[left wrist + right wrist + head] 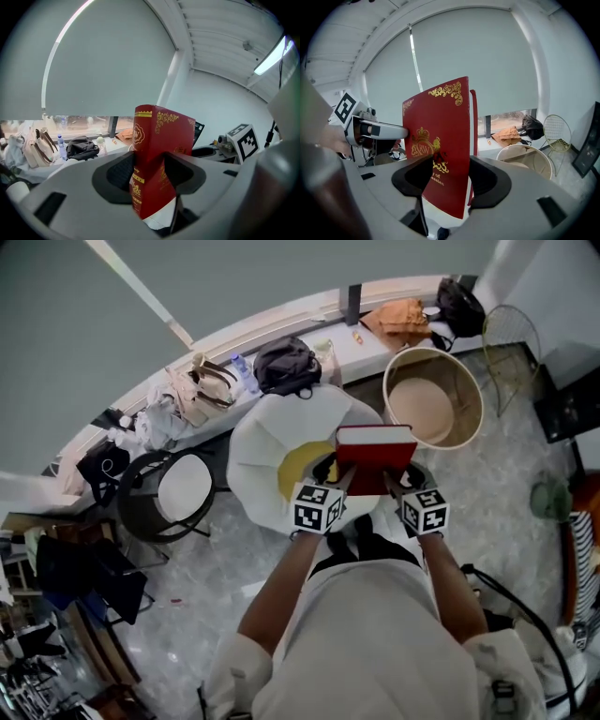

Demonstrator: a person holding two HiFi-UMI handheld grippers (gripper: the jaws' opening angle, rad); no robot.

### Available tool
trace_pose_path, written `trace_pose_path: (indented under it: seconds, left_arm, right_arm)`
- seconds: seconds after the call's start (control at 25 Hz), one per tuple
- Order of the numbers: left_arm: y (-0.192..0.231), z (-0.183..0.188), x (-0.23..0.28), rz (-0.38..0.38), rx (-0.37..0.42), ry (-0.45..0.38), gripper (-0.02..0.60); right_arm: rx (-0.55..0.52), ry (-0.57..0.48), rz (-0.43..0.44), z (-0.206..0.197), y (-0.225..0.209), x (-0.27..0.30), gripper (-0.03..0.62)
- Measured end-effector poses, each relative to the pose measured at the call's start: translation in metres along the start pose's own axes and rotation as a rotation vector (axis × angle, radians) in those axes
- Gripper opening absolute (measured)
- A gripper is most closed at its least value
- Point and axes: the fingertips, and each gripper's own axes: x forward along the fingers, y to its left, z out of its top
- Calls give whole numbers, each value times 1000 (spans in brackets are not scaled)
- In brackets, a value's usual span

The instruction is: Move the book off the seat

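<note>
Seen from overhead, a person stands on a pale marbled floor [234,549] w/ a gripper in each hand.

Far left: a black chair [183,488] w/ a round white pad. Behind it a curved window ledge [309,310] runs across the room. Toward the ledge's left end are a cream tote [202,381] and a water bottle [60,144]. A black backpack [286,364] is near its middle. A tan bag [401,320] and a black bag [461,304] sit toward its right end.

Centre: a round white seat [262,442] w/ a yellow cushion [298,470], just in front of the person.

Left gripper [150,171]: jaws clamped on the book [375,457], dark pads pressing both covers near the spine.

The book is red w/ gold ornament, closed and upright. It's held up in the air off the seat, btwn the two grippers. In the head view it shows over the seat's right edge.

Right gripper [445,180]: jaws likewise clamped on the book, at the edge opposite the spine, pads on front & back covers. The grippers' marker cubes show just below the book, one either side.

Right: a big round beige tub [433,397] on the floor, just beside the seat. Further right, a gold wire chair [511,343] near the wall.
</note>
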Motion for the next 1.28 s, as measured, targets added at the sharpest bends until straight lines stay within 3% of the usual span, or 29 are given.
trace_pose_path:
  seconds: [0.28,0.56,1.28]
  left_arm:
    - [-33,3,25,-73,53,34,196]
    - [-80,2,72,-117,85,69,196]
    - [-156,-10,249,-125,40,99,196]
  right_arm:
    - [56,-26,-72,-11,-29,-27,258]
    - [91,-25,-115,-26,-84,-54,258]
    - [116,45,-78,-58,-273,-54,258]
